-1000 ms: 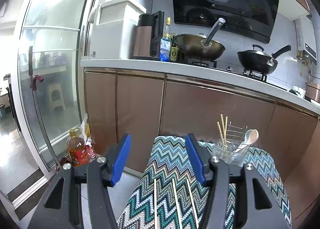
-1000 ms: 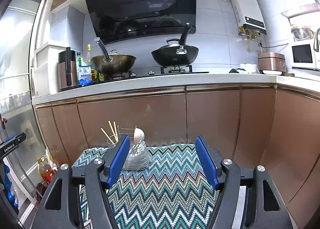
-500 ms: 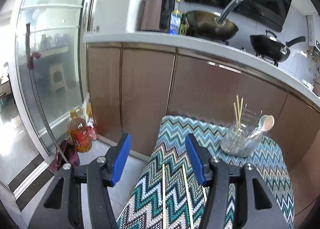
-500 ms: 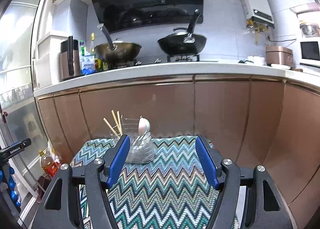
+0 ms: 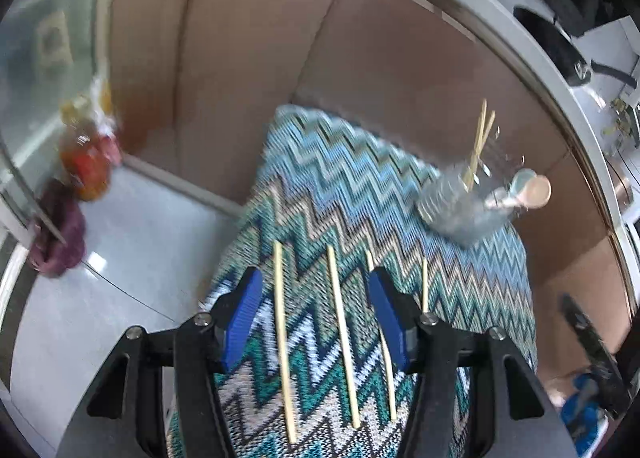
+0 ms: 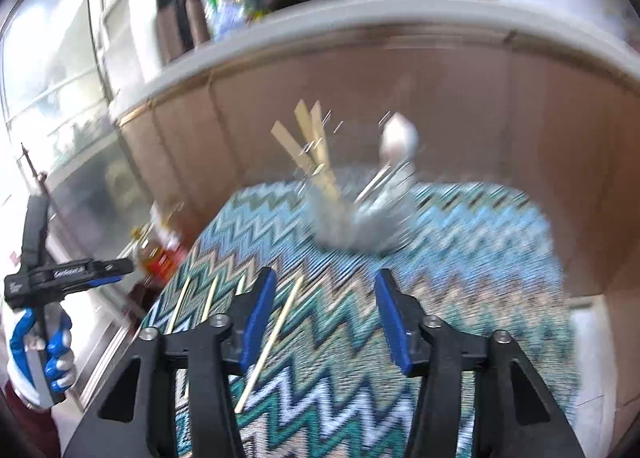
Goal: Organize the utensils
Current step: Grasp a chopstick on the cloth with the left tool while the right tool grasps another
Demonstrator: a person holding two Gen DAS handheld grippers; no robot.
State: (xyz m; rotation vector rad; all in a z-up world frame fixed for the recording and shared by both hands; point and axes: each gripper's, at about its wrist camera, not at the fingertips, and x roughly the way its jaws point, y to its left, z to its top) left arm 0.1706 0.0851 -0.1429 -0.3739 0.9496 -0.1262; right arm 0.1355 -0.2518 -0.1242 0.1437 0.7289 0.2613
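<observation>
Four loose chopsticks (image 5: 343, 334) lie flat on the zigzag-patterned table (image 5: 472, 290), their long axes roughly parallel and running away from the left gripper (image 5: 316, 316); two lie between its blue fingers (image 5: 242, 318), a third partly under the right-hand finger and a fourth just outside it. Those fingers stand about half open above them, gripping nothing. The right gripper (image 6: 323, 318) has its fingers closing with only cloth between them, one chopstick (image 6: 269, 342) slanting just beside its left-hand finger, and the blurred utensil holder (image 6: 360, 217), with upright chopsticks and a spoon, beyond the fingertips.
</observation>
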